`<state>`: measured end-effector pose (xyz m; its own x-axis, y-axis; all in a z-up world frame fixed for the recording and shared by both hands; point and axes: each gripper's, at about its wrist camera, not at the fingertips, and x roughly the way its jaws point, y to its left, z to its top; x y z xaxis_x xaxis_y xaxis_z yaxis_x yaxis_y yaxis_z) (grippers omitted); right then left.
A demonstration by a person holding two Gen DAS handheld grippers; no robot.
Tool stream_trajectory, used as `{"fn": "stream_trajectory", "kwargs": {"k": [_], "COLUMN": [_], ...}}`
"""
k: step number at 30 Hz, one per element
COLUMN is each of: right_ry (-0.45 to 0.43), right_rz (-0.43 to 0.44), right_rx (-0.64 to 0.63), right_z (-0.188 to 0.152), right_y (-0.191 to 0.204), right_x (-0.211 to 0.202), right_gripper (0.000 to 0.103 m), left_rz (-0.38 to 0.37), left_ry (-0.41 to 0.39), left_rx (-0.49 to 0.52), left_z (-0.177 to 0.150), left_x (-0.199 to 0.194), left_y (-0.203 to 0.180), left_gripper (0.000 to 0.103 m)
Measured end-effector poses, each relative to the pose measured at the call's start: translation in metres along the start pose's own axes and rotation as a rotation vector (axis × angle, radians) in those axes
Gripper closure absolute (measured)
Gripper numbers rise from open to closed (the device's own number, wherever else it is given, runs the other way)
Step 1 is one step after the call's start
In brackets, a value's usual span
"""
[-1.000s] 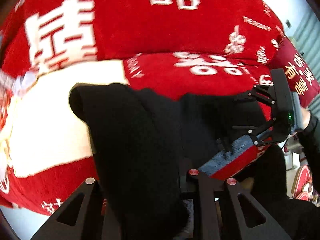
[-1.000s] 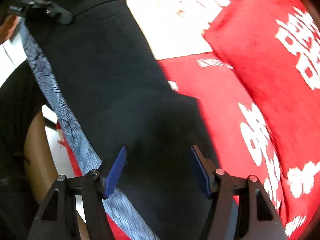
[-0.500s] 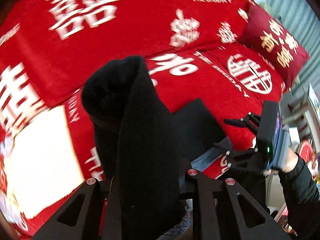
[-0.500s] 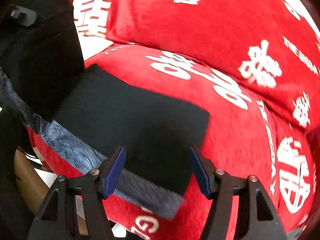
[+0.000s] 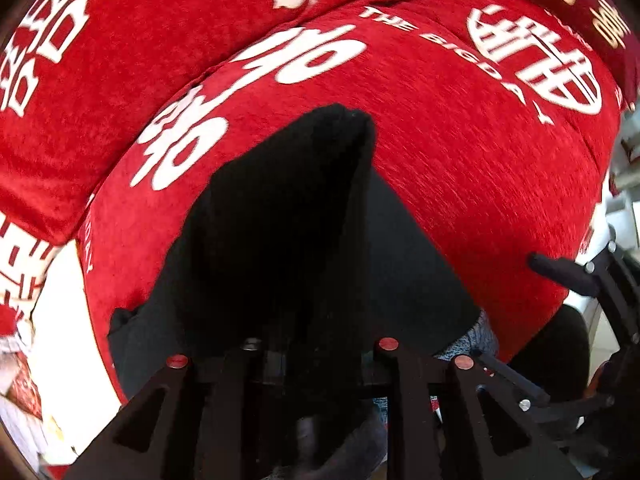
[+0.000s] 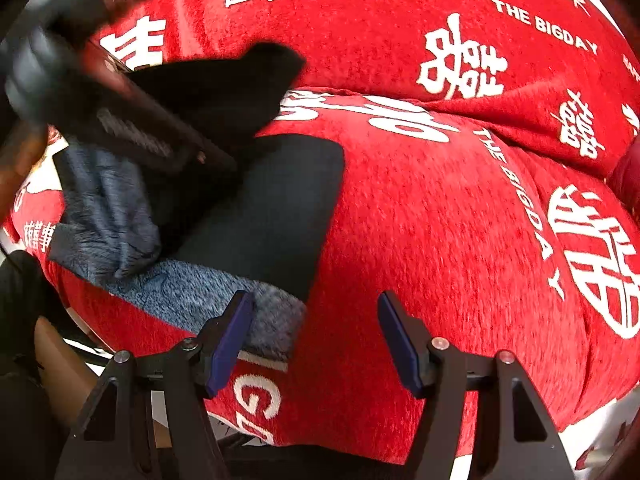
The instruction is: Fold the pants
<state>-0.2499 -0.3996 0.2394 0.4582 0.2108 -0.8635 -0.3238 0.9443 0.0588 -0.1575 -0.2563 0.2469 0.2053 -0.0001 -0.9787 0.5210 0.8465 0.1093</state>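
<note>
The black pants [image 5: 280, 220] with a grey fleece lining [image 6: 208, 292] lie on the red sofa cover [image 5: 460, 168]. A folded end of the pants runs out from between the fingers of my left gripper [image 5: 316, 360] and hides its pads. The jaws are opening with the cloth still between them. From the right wrist view, the left gripper [image 6: 132, 120] hangs blurred over the lying layer [image 6: 272, 208], and the black end sticks out past it. My right gripper [image 6: 316, 336] is open and holds nothing, just right of the lining's edge. One finger [image 5: 560, 272] shows at the right in the left wrist view.
The sofa's back cushion [image 6: 400, 20], red with white characters, rises behind the seat. A dark red pillow [image 5: 580, 8] sits at the far right. A white patch of the cover [image 5: 60, 320] lies to the left. The seat's front edge runs close under both grippers.
My left gripper carried the black fold across over the lying part and came down. My right gripper rolled and slid off the pants, so red cover now lies between its fingers.
</note>
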Motion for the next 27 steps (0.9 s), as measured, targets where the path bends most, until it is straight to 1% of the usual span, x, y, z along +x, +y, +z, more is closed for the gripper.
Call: {"fn": "stream_trajectory", "kwargs": {"k": [1,2,4,5,6,7,8,9,10,12,13,14,15,18,19,20,22,23,24,25,26,27], "right_ry": [-0.003,-0.005,-0.007,-0.012,-0.017,-0.023,-0.034,-0.049,-0.057,-0.074,-0.083,-0.088,-0.089,-0.064,-0.062,-0.070,-0.072,-0.078,-0.083,-0.082,-0.070,-0.055], "right_rz": [0.007,0.016,0.029,0.035,0.040,0.046,0.055,0.066,0.079,0.118,0.129,0.137,0.149,0.194,0.202,0.219,0.257,0.266,0.270,0.285,0.317,0.336], "right_rx": [0.013,0.021,0.024,0.022,0.020,0.018,0.018,0.020,0.021,0.027,0.035,0.043,0.054,0.093,0.103,0.119,0.137,0.151,0.167,0.189,0.217,0.231], "right_z": [-0.002,-0.004,-0.007,-0.009,-0.010,-0.011,-0.012,-0.012,-0.012,-0.010,-0.008,-0.007,-0.006,0.000,0.001,0.002,0.003,0.004,0.005,0.007,0.011,0.014], "right_y": [-0.003,-0.003,-0.004,-0.003,-0.002,-0.001,-0.001,0.000,0.000,-0.001,-0.002,-0.003,-0.004,-0.009,-0.010,-0.012,-0.015,-0.018,-0.020,-0.022,-0.023,-0.023], "right_x": [0.001,0.000,0.001,0.000,-0.002,-0.004,-0.007,-0.010,-0.013,-0.018,-0.020,-0.022,-0.023,-0.022,-0.023,-0.025,-0.026,-0.027,-0.027,-0.026,-0.021,-0.016], "right_gripper": [0.032,0.032,0.032,0.032,0.032,0.029,0.022,0.021,0.021,0.021,0.020,0.020,0.019,0.018,0.018,0.018,0.018,0.018,0.017,0.015,0.015,0.015], "left_rz": [-0.018,-0.046,-0.083,-0.130,-0.164,-0.193,-0.191,-0.191,-0.201,-0.216,-0.205,-0.173,-0.139,0.019,0.048,0.057,0.059,0.049,0.017,-0.007,-0.028,-0.030], "left_ry": [-0.003,-0.003,-0.004,-0.019,-0.035,-0.066,-0.073,-0.109,-0.141,-0.175,-0.202,-0.212,-0.204,-0.137,-0.108,-0.085,-0.057,-0.056,-0.066,-0.076,-0.087,-0.092], "left_rx": [0.007,0.015,0.026,0.029,0.029,0.025,0.010,-0.004,-0.024,-0.055,-0.078,-0.106,-0.131,-0.232,-0.267,-0.307,-0.382,-0.421,-0.472,-0.500,-0.531,-0.546], "left_z": [-0.002,-0.002,-0.002,-0.004,-0.004,-0.007,-0.011,-0.016,-0.022,-0.035,-0.043,-0.053,-0.058,-0.089,-0.101,-0.113,-0.132,-0.140,-0.149,-0.153,-0.156,-0.158], "left_x": [-0.004,-0.008,-0.022,-0.034,-0.044,-0.059,-0.071,-0.083,-0.094,-0.109,-0.114,-0.113,-0.109,-0.075,-0.061,-0.048,-0.033,-0.028,-0.024,-0.023,-0.021,-0.020], "left_y": [-0.002,-0.005,-0.010,-0.010,-0.009,-0.006,-0.002,0.005,0.015,0.033,0.045,0.057,0.066,0.099,0.110,0.120,0.135,0.141,0.149,0.153,0.157,0.157], "left_gripper": [0.065,0.056,0.054,0.052,0.044,0.037,0.018,0.011,0.011,0.010,0.010,0.010,0.010,0.011,0.011,0.010,0.011,0.011,0.011,0.010,0.010,0.010]}}
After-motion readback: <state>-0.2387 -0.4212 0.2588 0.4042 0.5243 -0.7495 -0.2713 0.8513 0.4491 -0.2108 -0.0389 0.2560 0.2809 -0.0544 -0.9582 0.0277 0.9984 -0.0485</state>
